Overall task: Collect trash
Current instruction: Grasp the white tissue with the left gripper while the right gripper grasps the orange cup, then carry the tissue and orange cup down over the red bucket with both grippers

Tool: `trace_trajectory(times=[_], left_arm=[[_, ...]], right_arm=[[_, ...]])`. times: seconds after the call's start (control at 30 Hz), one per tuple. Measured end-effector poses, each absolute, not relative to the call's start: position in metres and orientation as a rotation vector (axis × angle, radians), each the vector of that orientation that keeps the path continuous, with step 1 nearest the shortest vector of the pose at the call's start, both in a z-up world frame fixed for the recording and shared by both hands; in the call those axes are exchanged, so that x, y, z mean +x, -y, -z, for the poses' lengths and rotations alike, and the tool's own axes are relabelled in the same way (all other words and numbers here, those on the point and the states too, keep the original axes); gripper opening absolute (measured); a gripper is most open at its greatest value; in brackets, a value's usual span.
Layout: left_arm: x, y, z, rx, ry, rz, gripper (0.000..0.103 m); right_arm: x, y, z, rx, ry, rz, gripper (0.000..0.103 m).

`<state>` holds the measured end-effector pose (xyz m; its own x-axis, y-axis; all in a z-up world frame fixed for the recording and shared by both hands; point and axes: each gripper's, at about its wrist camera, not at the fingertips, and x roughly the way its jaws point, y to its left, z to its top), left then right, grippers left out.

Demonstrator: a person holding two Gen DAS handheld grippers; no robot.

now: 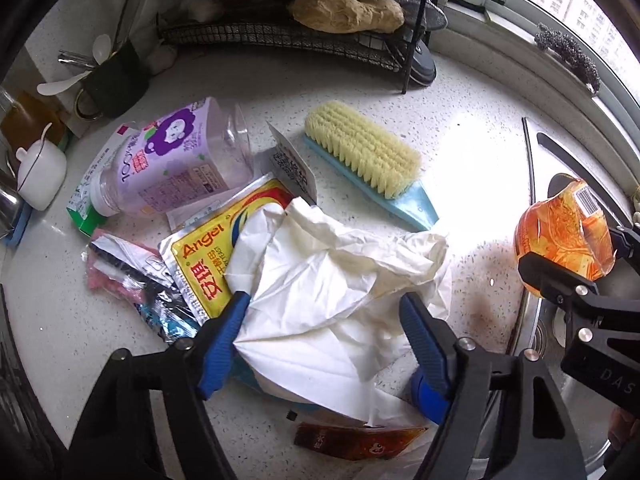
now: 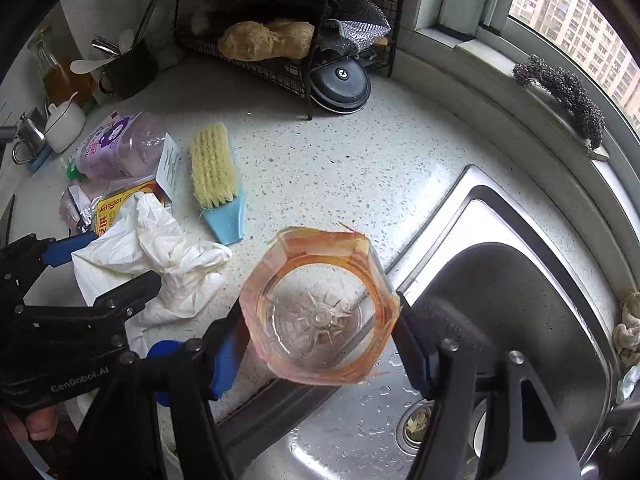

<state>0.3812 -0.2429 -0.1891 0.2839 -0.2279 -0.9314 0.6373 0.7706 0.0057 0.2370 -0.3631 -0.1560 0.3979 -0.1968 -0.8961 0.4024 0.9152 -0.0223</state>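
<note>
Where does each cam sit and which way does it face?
Left wrist: on the left gripper, looking down at the countertop trash; its open blue fingers straddle the white glove; the right gripper shows at right.
Right wrist: on the right gripper, clamping the orange bottle over the sink; left gripper at left.
Shared: glove, scrub brush, purple bottle.

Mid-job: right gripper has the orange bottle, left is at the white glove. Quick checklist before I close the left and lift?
1. Right gripper shut on orange bottle: ok.
2. White glove between left gripper fingers: ok.
3. Left gripper closed: not ok, open.
4. Yellow Angel packet clear of glove: not ok, tucked under it.
5. Scrub brush clear of both grippers: ok.
6. Trash bin located: cannot tell.
</note>
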Motion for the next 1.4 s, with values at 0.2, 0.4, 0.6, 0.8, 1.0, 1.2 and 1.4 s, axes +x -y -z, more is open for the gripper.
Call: trace_trajectory(times=[0.2, 0.4, 0.6, 0.8, 1.0, 1.2, 1.4], left_arm=[[0.384, 0.242, 0.192, 0.375, -1.17, 0.613, 0.013], [0.372, 0.236, 0.162, 0.335, -1.11, 0.601, 0.007], [0.342, 0.219, 0.113, 0.285, -1.013, 0.584, 0.006], [0.292, 0.18, 0.064, 0.233, -0.914, 0.515, 0.006], [0.23, 0.126, 0.037, 0.186, -0.864, 0.413, 0.006], [0.158, 0.081, 0.035, 0.151, -0.865, 0.305, 0.006], [0.096, 0.035, 0.045, 0.097, -0.906, 0.217, 0.006]], right_arm=[[0.234, 0.357, 0.154, 0.206, -1.09, 0.386, 0.065], [0.22, 0.347, 0.133, 0.19, -1.047, 0.361, 0.065], [0.197, 0.329, 0.095, 0.149, -0.984, 0.308, 0.064], [0.169, 0.3, 0.059, 0.093, -0.906, 0.216, 0.064], [0.13, 0.258, 0.036, 0.027, -0.852, 0.103, 0.064], [0.087, 0.213, 0.032, -0.026, -0.836, -0.022, 0.064], [0.056, 0.171, 0.044, -0.074, -0.858, -0.131, 0.064]])
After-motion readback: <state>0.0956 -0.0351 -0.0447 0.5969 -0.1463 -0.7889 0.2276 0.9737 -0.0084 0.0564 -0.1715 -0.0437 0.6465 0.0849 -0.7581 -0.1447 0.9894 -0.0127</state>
